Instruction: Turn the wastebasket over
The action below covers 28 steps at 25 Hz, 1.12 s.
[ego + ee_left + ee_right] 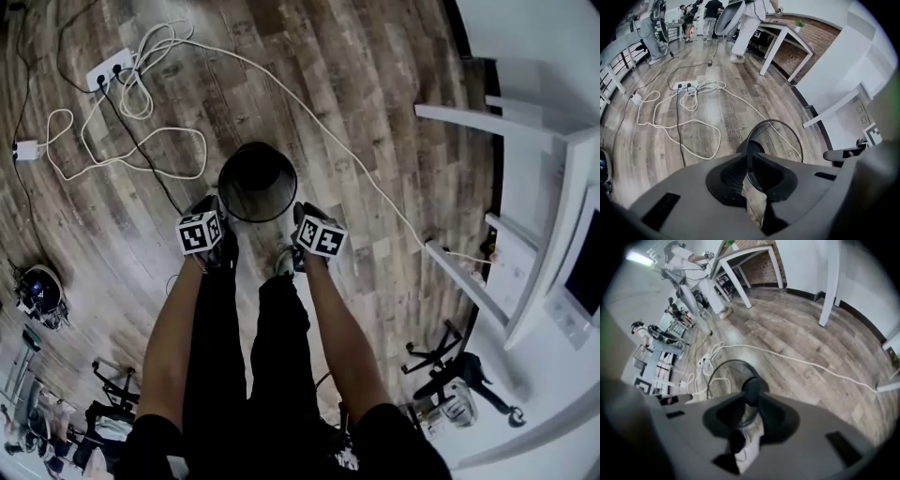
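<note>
The black wire-mesh wastebasket (pixel 256 181) stands upright on the wood floor, its round mouth facing up, just ahead of my legs. My left gripper (pixel 218 203) is at the rim's near left. In the left gripper view the thin rim (pixel 776 121) runs between the jaws of the left gripper (pixel 749 158), which look pinched on it. My right gripper (pixel 300 214) is at the rim's near right. In the right gripper view the wastebasket's rim (pixel 731 361) passes through the right gripper (pixel 751 401), whose jaws stand apart around it.
White and black cables loop from a power strip (pixel 111 67) across the floor left of the basket. One white cable (pixel 375 187) runs past its right side. White desk legs (pixel 487 122) stand at the right. Equipment (pixel 37 291) lies at the left. People (pixel 712 14) stand far off.
</note>
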Motion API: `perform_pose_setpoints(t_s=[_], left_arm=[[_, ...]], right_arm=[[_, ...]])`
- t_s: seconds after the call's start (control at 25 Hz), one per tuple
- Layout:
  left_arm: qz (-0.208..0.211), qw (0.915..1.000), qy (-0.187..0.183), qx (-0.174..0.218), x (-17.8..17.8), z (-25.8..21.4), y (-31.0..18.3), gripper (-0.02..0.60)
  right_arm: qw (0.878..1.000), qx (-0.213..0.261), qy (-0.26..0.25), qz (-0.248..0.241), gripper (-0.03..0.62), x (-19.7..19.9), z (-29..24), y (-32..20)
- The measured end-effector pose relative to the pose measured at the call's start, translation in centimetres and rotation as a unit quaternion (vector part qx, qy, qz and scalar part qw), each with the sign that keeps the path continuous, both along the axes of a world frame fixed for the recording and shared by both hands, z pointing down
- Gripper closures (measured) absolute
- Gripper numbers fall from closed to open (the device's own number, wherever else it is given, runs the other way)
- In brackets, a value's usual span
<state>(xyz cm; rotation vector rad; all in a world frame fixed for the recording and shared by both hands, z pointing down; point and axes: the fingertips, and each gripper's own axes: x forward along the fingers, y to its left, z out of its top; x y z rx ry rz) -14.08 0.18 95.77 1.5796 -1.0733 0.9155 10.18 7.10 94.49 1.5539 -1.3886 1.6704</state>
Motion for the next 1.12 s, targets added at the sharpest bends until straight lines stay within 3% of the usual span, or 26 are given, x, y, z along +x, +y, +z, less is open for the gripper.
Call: perform_pose_setpoints(t_s=[0.16,0.36,0.52,0.68,0.84,1.12], left_arm=[[0.011,0.9993,-0.01,0.033,0.8,-5.7,0.2,0.54],[0.012,0.9976,0.044,0.053,2.7,-14.2,3.2,0.548],[0.021,0.9892,0.051,0.135,3.9,-23.6,4.7,0.549],[0.003,0.9748,0.074,0.211,4.8,-34.8,7.4,0.549],[0.01,0.955,0.077,0.286,5.1,-44.6,9.7,0.549],[0.006,0.9211,0.086,0.38,3.7,-56.0,12.3,0.549]], right_arm=[[1.0,0.025,-0.002,-0.006,0.535,0.7,-5.3,0.0],[0.997,0.063,-0.024,-0.027,0.56,0.3,-13.3,1.3],[0.993,0.098,-0.028,-0.058,0.562,0.7,-20.5,2.7],[0.988,0.125,-0.041,-0.083,0.562,0.7,-27.4,5.6],[0.979,0.158,-0.045,-0.121,0.562,0.1,-33.5,6.8],[0.952,0.238,-0.033,-0.189,0.562,-2.6,-43.9,7.3]])
